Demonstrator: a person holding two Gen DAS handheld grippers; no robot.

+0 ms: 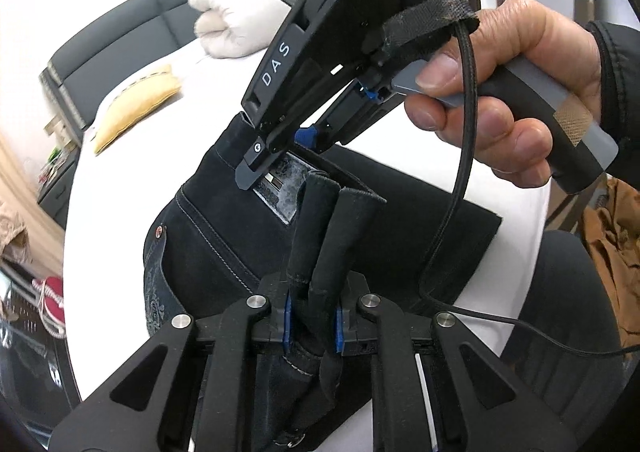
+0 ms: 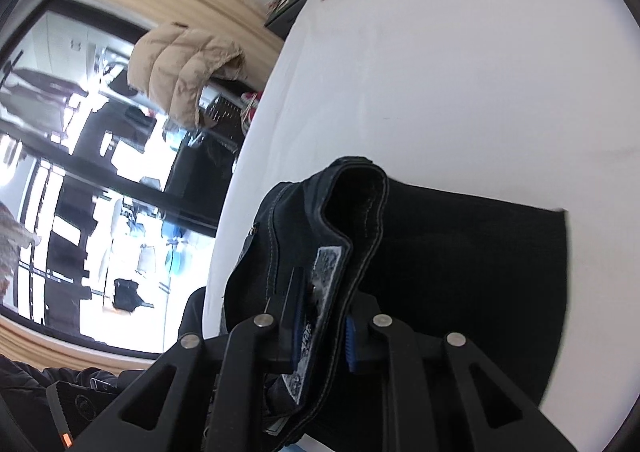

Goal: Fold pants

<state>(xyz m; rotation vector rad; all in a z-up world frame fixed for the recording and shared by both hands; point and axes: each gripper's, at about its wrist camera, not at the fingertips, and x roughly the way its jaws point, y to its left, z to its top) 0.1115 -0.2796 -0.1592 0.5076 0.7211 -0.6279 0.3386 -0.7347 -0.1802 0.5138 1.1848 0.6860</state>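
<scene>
Hanging between the two grippers, the dark pants [image 1: 208, 236] are lifted by their waistband above a white bed [image 1: 400, 168], while the rest of the fabric lies flat and dark on the sheet below. The left gripper [image 1: 312, 326] is clenched on a bunched section of waistband, with folds of cloth standing up between its blue pads. The right gripper [image 1: 266, 168], held in the person's right hand [image 1: 508, 100], pinches the band near the inner label [image 1: 280, 192]; in the right wrist view the same band curls up and over between its closed fingers, so it too is grasping the pants.

Judging by this, the step in hand is carrying the waist end over to lay it on the part already resting on the bed. To do it well, both grips should stay firm and level so the band does not sag in the middle, and the two ends should be drawn slightly apart to pull out the slack before lowering. The edge should come down square with the flat fabric beneath, then be released only once it rests there. The bunching at the left grip may leave a crease unless smoothed.

Farther off on the bed lie a yellow pillow [image 1: 136, 108] and a white cushion [image 1: 228, 24], well apart from the work.
</scene>
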